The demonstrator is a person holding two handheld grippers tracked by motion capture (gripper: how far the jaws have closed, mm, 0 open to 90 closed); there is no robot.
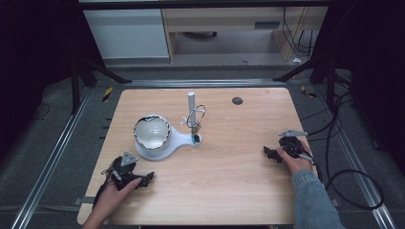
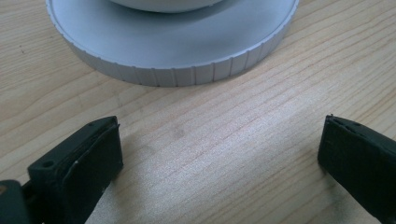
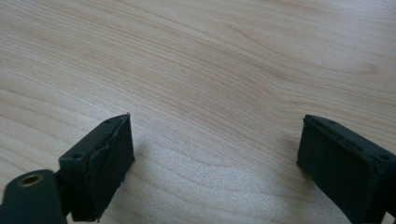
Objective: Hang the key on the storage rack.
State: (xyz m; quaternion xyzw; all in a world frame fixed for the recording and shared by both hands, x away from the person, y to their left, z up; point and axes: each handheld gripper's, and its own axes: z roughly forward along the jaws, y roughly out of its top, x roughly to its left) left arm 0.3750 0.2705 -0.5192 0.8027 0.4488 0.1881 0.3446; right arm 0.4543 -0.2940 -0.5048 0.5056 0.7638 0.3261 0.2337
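Observation:
A white stand [image 1: 184, 140] lies at the table's middle, with a shiny round bowl [image 1: 152, 132] on its disc end. From its narrow end rise a white post [image 1: 191, 101] and a wire ring [image 1: 196, 116]. My left gripper [image 1: 145, 179] rests on the table near the front left, just in front of the disc, open with bare wood between its jaws. In the left gripper view the disc's ribbed rim [image 2: 173, 70] lies just ahead of the left gripper [image 2: 219, 140]. My right gripper [image 1: 270, 152] sits low at the right side, open and holding nothing, over bare wood in its own view [image 3: 215, 140].
The light wooden table [image 1: 229, 181] has a dark round plug [image 1: 237, 100] near its far edge. Cables [image 1: 353, 176] trail off the right side onto the floor. Metal rails run along both sides of the table.

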